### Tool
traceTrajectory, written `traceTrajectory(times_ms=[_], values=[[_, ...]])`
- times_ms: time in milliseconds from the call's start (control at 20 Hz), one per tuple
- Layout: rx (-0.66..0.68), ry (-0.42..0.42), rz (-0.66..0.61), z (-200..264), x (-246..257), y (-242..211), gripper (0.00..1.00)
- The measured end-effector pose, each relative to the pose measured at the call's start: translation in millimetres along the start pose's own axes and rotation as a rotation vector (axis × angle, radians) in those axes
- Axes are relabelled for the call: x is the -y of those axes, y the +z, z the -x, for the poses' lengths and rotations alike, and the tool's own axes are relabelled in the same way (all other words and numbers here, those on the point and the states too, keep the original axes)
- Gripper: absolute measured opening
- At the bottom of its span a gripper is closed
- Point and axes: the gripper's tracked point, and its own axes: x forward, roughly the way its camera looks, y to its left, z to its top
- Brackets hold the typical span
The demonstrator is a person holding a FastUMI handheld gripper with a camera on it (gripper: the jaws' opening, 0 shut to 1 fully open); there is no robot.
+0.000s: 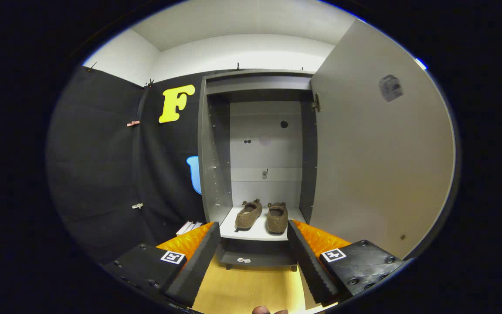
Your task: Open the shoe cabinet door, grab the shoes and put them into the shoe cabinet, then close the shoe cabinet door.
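Observation:
The grey shoe cabinet (214, 144) stands open straight ahead, its door (377, 161) swung out to the right. Two brown fuzzy shoes (262, 216) rest side by side on the white bottom shelf (255, 233), toes pointing inward. My gripper (253, 226) is open, its fingers spread wide with nothing between them. It hovers back from the cabinet, and the shoes sit beyond the fingertips.
Black cloth wall lies left of the cabinet, with small white items (188, 227) at its foot. A light wooden floor (242, 290) stretches below the fingers up to the cabinet base. The open door blocks the right side. A fingertip of a hand (268, 310) peeks in below.

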Motion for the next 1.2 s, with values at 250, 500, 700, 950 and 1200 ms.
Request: traceTrajectory(times_ms=[250, 500, 700, 950, 1200], values=[[0.024, -0.040, 0.000, 63, 32, 13, 0.98], [0.035, -0.121, -0.031, 97, 81, 15, 0.97], [0.015, -0.212, -0.061, 118, 138, 5, 0.97], [0.019, -0.310, -0.084, 113, 215, -1, 0.98], [0.001, -0.377, -0.087, 76, 278, -22, 0.98]])
